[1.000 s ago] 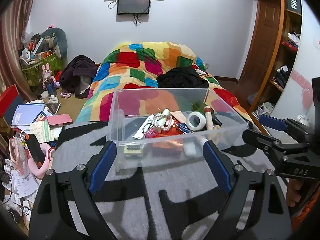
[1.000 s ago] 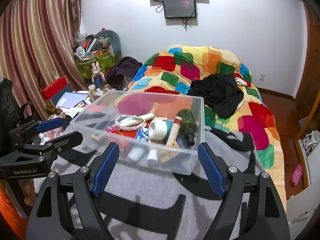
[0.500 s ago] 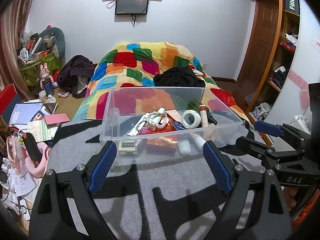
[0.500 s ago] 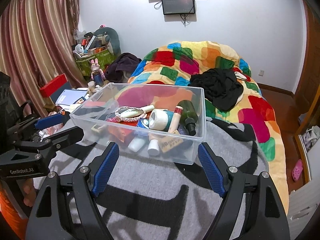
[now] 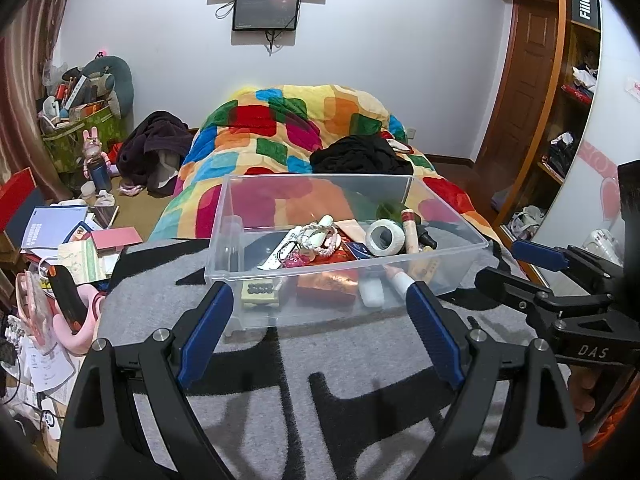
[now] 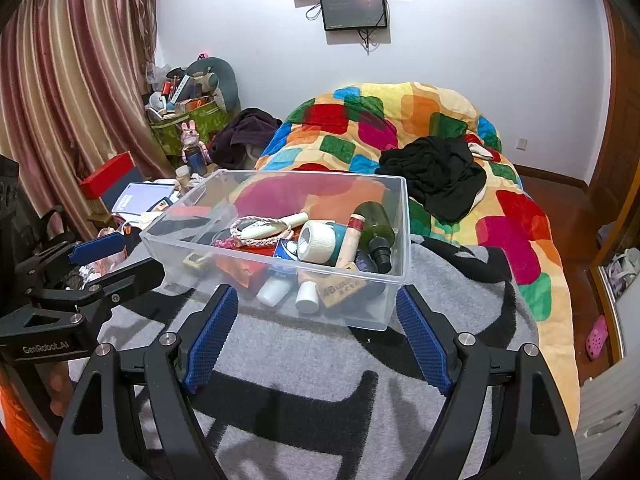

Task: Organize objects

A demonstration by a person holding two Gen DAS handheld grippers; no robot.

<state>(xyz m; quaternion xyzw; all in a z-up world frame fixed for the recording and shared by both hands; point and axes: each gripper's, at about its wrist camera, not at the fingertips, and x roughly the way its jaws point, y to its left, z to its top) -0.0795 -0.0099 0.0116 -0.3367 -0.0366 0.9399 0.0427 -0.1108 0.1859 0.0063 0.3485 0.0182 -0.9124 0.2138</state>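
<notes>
Clear bin (image 5: 344, 276) of small items on grey blanket (image 5: 304, 392), just ahead of both grippers.
Left gripper (image 5: 316, 328) and right gripper (image 6: 316, 332): fingers apart, empty (stage ambiguous: items gathered, or awaiting sorting). Any reach should clear the bin's near wall.

We hold the left gripper (image 5: 318, 300) level, with its two blue-padded fingers (image 5: 204, 332) spread wide apart and nothing between them. The right gripper (image 6: 316, 308) has the same pose, its blue pads (image 6: 424, 344) also far from each other and empty. Each gripper shows at the edge of the other's view, so they are side by side. Part of a hand (image 5: 582, 388) grips the right handle.
</notes>
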